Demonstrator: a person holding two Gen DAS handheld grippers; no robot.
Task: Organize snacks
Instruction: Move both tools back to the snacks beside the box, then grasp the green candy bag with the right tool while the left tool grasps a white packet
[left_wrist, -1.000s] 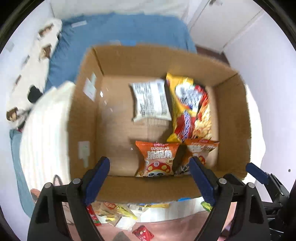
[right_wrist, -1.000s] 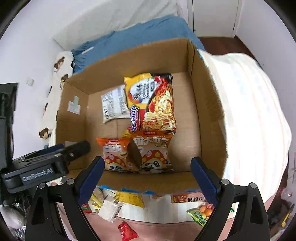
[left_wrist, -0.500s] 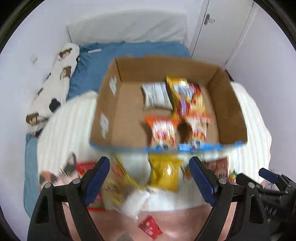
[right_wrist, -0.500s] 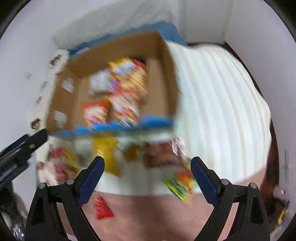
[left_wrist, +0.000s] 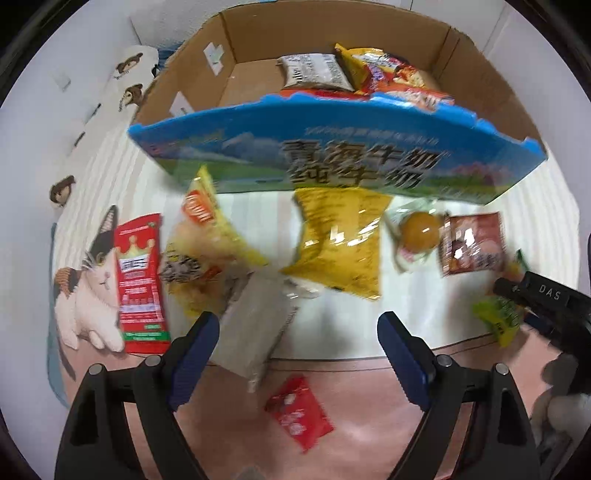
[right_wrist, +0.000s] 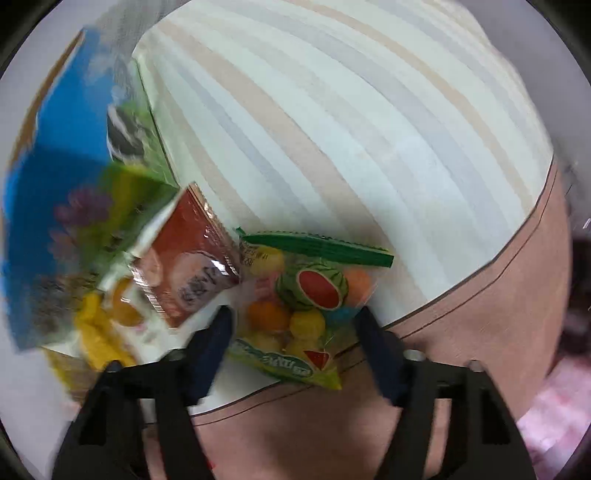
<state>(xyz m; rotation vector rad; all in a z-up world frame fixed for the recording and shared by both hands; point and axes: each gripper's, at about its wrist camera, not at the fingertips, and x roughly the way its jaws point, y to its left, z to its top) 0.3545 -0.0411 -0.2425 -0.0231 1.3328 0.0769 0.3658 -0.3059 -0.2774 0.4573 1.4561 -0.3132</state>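
Fruit-candy bag between right tongs only

The box is printed blue outside with dark lettering and is plain brown inside. A yellow bag, a red packet with a crown and a small red sachet are seen. The cloth is striped in cream, peach and grey. The candy bag is marked with a watermelon and topped in green. The pads are coloured navy.
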